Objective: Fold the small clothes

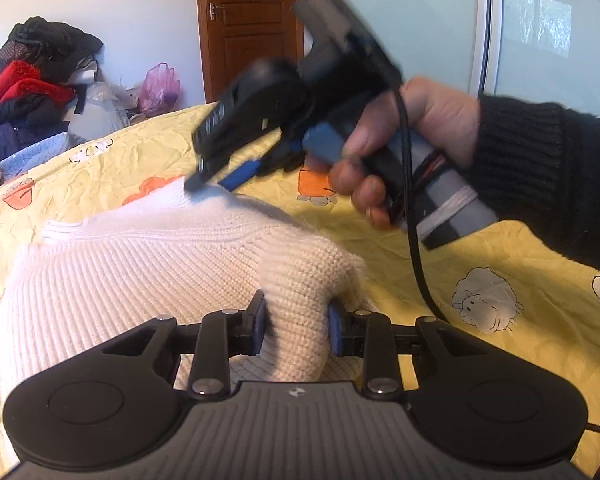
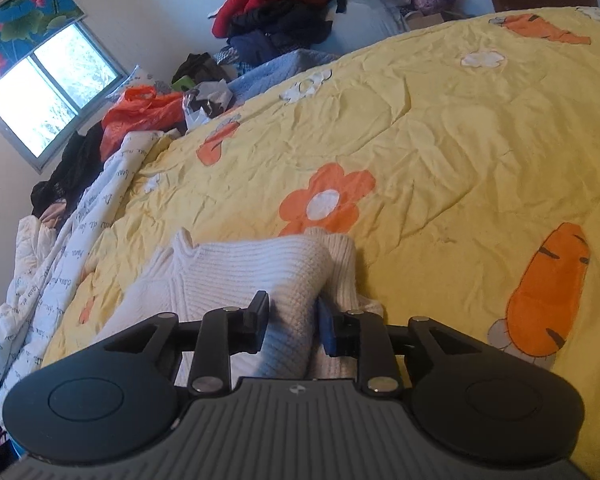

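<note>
Cream knitted sweater [image 1: 140, 272] lying on the yellow bedcover [image 1: 440, 264], filling the lower left and centre of the left wrist view. Left gripper [image 1: 296, 322] at bottom centre, jaws partly closed, pinching a thick raised fold of the knit between the blue pads [image 1: 334, 328]. Right gripper [image 1: 214, 180] at the centre of the same view, tips down on the far edge of the sweater, blurred there. In the right wrist view, right gripper [image 2: 292, 324] at lower centre, narrowly open, clamping a bunched fold of the sweater [image 2: 236, 272]. Clothes pile [image 1: 32, 88] at upper left.
</note>
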Tool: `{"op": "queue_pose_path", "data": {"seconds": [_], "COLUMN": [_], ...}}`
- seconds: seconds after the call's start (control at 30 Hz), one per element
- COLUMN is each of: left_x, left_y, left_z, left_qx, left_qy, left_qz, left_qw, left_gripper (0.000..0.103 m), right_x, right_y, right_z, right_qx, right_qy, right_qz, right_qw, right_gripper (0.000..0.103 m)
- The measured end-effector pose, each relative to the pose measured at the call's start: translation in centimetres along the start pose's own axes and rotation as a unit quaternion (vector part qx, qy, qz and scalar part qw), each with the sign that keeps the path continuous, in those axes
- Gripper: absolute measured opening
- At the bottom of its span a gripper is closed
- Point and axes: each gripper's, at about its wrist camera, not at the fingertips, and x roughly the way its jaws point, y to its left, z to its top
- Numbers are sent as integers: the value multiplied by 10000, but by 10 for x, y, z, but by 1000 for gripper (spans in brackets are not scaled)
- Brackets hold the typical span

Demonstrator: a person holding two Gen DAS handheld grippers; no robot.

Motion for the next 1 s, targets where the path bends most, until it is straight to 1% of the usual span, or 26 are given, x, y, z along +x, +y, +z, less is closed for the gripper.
{"op": "queue_pose_path", "data": {"seconds": [0.07,0.1,0.13,0.17,0.2,0.23,0.27,0.3,0.33,0.4,0.43,0.47,0.5,0.53,0.57,0.63,0.67,0.7,0.73,0.77,0.87,0.9,0.93,1.0], "left_x": [0,0,1,0,0,0,0,-1,-1,0,1,0,-2,-7,-16,-42,-59,-74,-86,-95,-109,-109,-109,-104], "left_y": [-2,-4,-5,-5,-6,-5,-5,-6,-6,-7,-8,-9,-12,-16,-21,-28,-28,-26,-23,-18,3,10,15,16], "left_z": [0,0,0,0,0,0,0,1,1,0,-1,-1,-2,-3,-5,-15,-24,-35,-45,-57,-84,-90,-94,-97], "left_qx": [1,11,13,21,31,30,30,29,27,36,48,60,111,182,281,496,539,534,513,475,257,184,154,272], "left_qy": [-14,-17,-15,-11,-6,-2,3,6,5,-17,-21,-47,-94,-174,-284,-577,-750,-868,-890,-849,-613,-541,-506,-466], "left_qz": [20,33,41,46,46,44,42,42,44,99,121,150,213,277,329,336,316,376,541,785,1355,1462,1481,1577], "left_qw": [10000,10000,10000,10000,10000,10000,10000,10000,10000,9999,9999,9999,9997,9993,9987,9965,9952,9941,9932,9922,9885,9876,9876,9860], "left_gripper": [30,30,30,30,30,30,30,30,30,30,30,31,32,33,35,35,35,36,39,39,39,39,39,39], "right_x": [-15,-22,-26,-28,-27,-23,-18,-11,-1,23,25,25,24,21,19,7,-4,-18,-34,-49,-87,-95,-100,-105], "right_y": [9,13,19,25,32,42,50,56,63,63,61,58,54,54,57,60,59,55,51,47,33,31,30,33], "right_z": [5,7,8,10,10,10,7,4,-2,-15,-24,-27,-25,-25,-25,-24,-23,-24,-26,-30,-47,-54,-60,-72], "right_qx": [-122,-173,-233,-341,-471,-697,-933,-1131,-1333,-1667,-1992,-1937,-1726,-1653,-1711,-1693,-1566,-1408,-1302,-1227,-961,-928,-930,-987], "right_qy": [-388,-577,-680,-674,-595,-458,-320,-155,83,505,287,212,202,228,248,186,98,-47,-192,-252,-188,-117,-53,60], "right_qz": [-133,-141,-90,35,132,207,225,234,182,-221,-166,-89,-24,-15,-51,-104,-129,-123,-48,71,455,499,511,523], "right_qw": [9991,9981,9974,9971,9970,9963,9949,9932,9909,9845,9794,9808,9848,9860,9849,9853,9875,9899,9913,9921,9942,9944,9943,9937], "right_gripper": [43,43,43,45,46,51,55,57,57,52,53,53,53,53,53,52,53,54,56,57,57,57,57,57]}}
